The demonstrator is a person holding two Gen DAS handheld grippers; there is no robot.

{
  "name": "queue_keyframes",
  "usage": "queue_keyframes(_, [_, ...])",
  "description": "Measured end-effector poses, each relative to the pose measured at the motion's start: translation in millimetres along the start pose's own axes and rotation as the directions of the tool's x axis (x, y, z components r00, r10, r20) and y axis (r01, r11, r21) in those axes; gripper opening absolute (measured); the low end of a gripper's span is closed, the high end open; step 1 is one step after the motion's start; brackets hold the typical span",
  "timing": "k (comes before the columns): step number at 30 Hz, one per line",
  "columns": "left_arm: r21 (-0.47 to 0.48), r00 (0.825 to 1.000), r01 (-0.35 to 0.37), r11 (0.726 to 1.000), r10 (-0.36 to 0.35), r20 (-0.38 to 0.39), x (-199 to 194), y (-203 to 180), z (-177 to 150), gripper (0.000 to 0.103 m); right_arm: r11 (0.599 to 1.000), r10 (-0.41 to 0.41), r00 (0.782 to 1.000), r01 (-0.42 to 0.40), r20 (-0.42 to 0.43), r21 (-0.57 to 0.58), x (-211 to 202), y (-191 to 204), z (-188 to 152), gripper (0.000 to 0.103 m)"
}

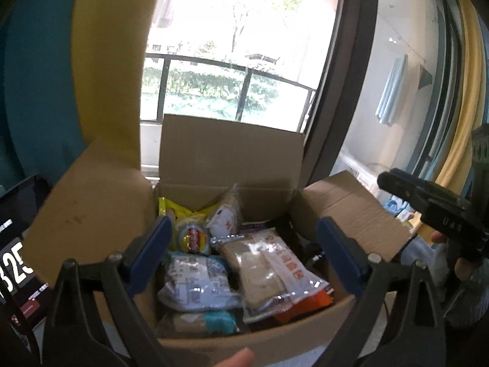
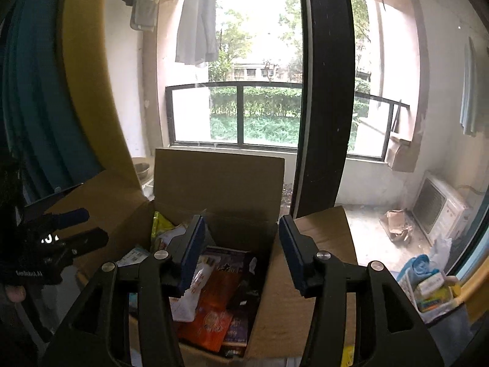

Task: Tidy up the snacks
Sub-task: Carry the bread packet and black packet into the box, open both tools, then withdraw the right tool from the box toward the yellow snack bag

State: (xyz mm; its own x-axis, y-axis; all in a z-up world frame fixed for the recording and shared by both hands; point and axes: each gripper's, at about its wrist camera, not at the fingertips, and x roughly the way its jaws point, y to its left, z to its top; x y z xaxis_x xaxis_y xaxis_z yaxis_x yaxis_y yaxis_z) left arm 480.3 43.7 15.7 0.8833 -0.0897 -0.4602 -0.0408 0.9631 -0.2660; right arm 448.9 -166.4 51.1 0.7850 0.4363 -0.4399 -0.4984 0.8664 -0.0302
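Both claws are hanging spread and empty over the open brown cardboard box [image 1: 214,165]: left claw [image 1: 241,253], right claw [image 2: 241,257]. We are selecting among the packaged snacks [image 1: 269,272] inside; next we are judging a descent onto one packet.

Snack packets [image 1: 211,278] in open cardboard box [image 1: 91,202], window [image 1: 232,46] behind

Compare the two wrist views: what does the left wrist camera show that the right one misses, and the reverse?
Left wrist only: a round yellow snack tub, a clear bread packet and a screen with white digits. Right wrist only: an air-conditioner unit outside and a white basket beside the box. Both: the open cardboard box of snacks, the window railing, and each open hand-held gripper, left and right.
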Motion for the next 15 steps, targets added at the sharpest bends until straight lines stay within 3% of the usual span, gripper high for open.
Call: queue_keyframes(15, [0.005, 0.998, 0.015, 1.000, -0.015, 0.066, -85, -20, -9, 0.097, 0.999, 0.011, 1.000, -0.012, 0.029, 0.036, -65, 28, -8, 0.053])
